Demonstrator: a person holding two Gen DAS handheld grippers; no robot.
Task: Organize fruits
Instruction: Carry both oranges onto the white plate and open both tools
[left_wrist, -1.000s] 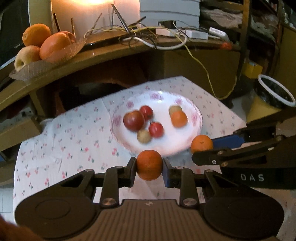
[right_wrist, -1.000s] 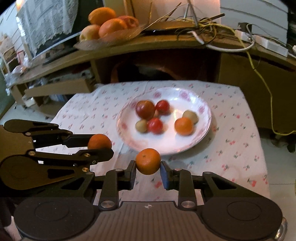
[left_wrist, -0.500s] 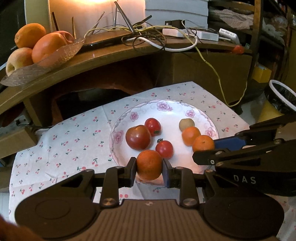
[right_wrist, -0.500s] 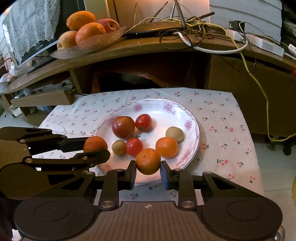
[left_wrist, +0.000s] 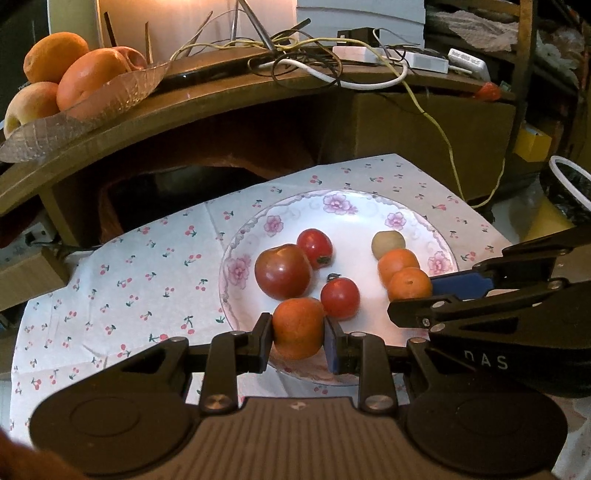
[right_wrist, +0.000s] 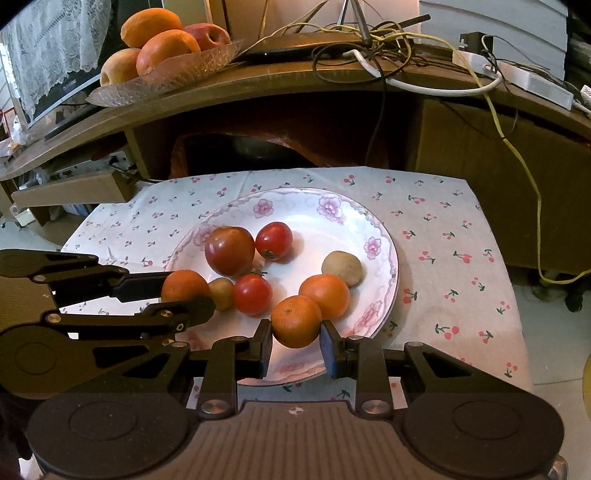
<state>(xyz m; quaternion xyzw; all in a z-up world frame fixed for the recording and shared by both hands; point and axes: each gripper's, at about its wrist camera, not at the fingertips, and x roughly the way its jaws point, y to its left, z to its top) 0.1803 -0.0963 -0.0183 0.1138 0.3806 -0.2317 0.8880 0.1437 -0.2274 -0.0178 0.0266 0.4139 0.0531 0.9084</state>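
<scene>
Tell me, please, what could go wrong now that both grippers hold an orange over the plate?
1. The left gripper's orange may knock the small tomato beside it when set down.
2. The right gripper's orange hangs next to a loose orange; it may roll toward the plate rim.
3. The two grippers are close and could collide.

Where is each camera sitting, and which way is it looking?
Left wrist view: sits on the left gripper, looking forward and down at the flowered plate; its own fingers pinch an orange fruit, and the right gripper pokes in from the right.
Right wrist view: sits on the right gripper, looking forward and down at the same plate; its fingers pinch another orange fruit, and the left gripper pokes in from the left.
Shared: the plate, its tomatoes, both grippers, the cherry-print cloth.
</scene>
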